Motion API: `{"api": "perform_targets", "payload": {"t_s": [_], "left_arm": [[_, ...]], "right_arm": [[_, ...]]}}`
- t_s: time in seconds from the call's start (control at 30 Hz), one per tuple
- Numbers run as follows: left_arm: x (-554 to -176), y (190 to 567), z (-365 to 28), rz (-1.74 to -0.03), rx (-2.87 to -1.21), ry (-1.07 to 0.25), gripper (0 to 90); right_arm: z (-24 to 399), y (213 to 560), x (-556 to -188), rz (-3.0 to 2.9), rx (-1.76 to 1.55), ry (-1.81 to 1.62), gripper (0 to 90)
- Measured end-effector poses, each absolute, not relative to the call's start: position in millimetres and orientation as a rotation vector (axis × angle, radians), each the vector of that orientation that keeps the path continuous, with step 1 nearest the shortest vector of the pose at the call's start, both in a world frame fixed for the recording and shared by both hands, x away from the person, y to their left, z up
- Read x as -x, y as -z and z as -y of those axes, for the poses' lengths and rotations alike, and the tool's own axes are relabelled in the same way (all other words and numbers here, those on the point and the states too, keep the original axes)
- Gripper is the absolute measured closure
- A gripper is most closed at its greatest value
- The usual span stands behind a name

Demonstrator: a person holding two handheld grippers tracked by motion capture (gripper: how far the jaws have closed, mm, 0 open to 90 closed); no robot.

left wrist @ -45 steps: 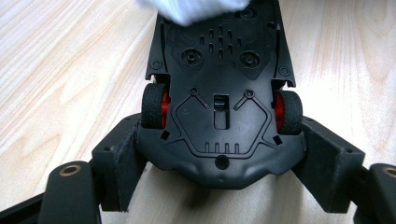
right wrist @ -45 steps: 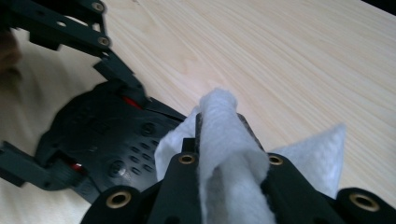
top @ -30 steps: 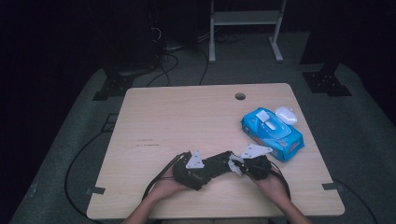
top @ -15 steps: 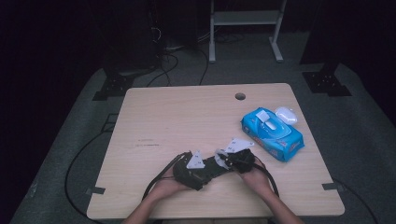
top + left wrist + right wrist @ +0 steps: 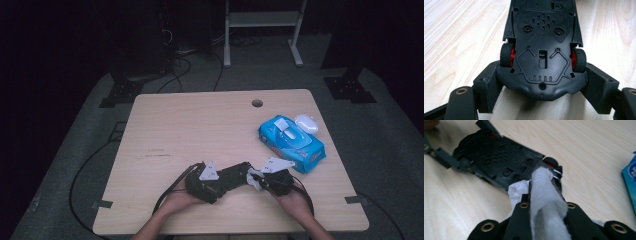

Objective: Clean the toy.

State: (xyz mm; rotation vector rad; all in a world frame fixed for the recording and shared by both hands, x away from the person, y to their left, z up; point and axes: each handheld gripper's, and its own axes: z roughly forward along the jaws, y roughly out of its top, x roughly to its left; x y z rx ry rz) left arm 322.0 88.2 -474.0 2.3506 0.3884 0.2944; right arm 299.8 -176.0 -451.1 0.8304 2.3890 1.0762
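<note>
I have the toy car (image 5: 541, 47) flipped belly-up near the front edge of the table (image 5: 200, 120), and my left gripper (image 5: 541, 82) clamps its end, one jaw pressing on each side just behind the red-hubbed wheels (image 5: 507, 55). The jaws stand fairly wide because the car body fills them. My right gripper (image 5: 544, 195) is pinched nearly closed on a folded white wipe (image 5: 544, 192), and the wad sits against the car's underside by the far wheel.

I judge that I am wiping the underside. The risk I see is in the left grip: it holds only the rounded end of the body, so a hard push from the wipe could twist the car out sideways or lever it off the wood. The wipe could also snag on the far wheel (image 5: 551, 161) and pull loose from my jaws. The blue wipes pack (image 5: 291, 142) lies well apart on the right, so a careless swing back could knock it.
</note>
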Motion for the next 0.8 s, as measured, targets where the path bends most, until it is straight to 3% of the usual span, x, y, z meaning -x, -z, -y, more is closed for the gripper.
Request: {"api": "perform_targets", "payload": {"t_s": [0.43,0.8], "left_arm": [[-322,473,-89,-0.383,-2.357,-0.309,23.6],[-321,473,-88,-0.379,-2.357,-0.289,23.7]], "right_arm": [[157,450,-341,-2.329,-0.92,-1.133,83.5],[178,452,-314,-2.341,-0.934,-1.115,83.6]]}}
